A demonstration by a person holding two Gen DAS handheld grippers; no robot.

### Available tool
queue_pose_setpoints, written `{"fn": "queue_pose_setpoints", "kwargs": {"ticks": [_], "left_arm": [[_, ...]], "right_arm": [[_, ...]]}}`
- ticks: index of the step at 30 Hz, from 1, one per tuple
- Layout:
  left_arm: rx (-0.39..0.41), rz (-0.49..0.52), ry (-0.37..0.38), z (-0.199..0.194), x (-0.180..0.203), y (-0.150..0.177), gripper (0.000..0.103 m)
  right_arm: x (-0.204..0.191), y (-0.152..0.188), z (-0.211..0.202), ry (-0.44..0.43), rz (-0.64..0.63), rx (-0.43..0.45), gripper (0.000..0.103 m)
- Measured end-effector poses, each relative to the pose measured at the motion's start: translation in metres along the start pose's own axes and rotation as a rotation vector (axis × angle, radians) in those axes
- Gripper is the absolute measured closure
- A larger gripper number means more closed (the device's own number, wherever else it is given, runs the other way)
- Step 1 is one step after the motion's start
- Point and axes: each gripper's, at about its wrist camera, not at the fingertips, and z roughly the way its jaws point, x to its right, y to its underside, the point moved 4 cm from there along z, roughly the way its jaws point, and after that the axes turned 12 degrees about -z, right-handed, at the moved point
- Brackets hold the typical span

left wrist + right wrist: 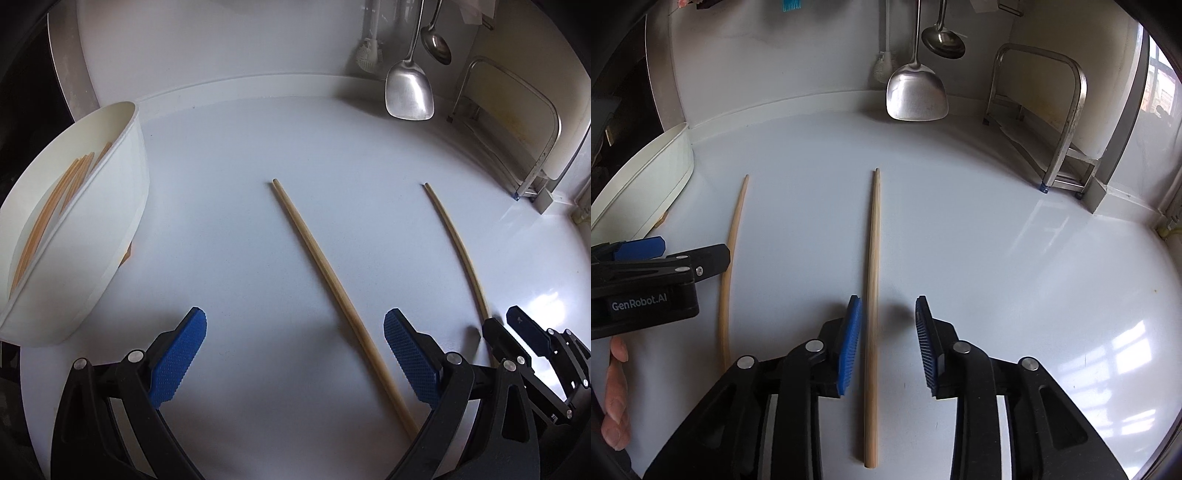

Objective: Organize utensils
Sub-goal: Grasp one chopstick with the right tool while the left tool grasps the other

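Two wooden chopsticks lie on the white counter (229,229). In the left wrist view one chopstick (317,258) runs between the wide-apart blue pads of my left gripper (295,315), which is open and touches nothing. The other chopstick (873,277) lies between the pads of my right gripper (888,301). It sits close to the left pad, but neither pad presses on it, so that gripper is open. The right gripper (506,319) also shows at the near end of this chopstick (458,243). A white tub (110,221) at the left holds several chopsticks (55,206).
A metal spatula (916,96), a ladle (943,40) and a white brush (369,55) hang on the back wall. A metal rack (1052,122) stands at the back right. A person's fingers (615,406) show at the left edge under the left gripper (694,247).
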Motion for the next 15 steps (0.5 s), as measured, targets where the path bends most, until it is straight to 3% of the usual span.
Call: {"fn": "queue_pose_setpoints", "kwargs": {"ticks": [8, 15], "left_arm": [[-0.003, -0.015, -0.054, 0.007, -0.001, 0.005, 0.008], [-0.012, -0.027, -0.041, 0.011, 0.003, 0.004, 0.010]], "right_arm": [[0.001, -0.001, 0.005, -0.027, -0.009, -0.001, 0.071], [-0.001, -0.006, 0.009, -0.033, -0.037, -0.011, 0.071]]}}
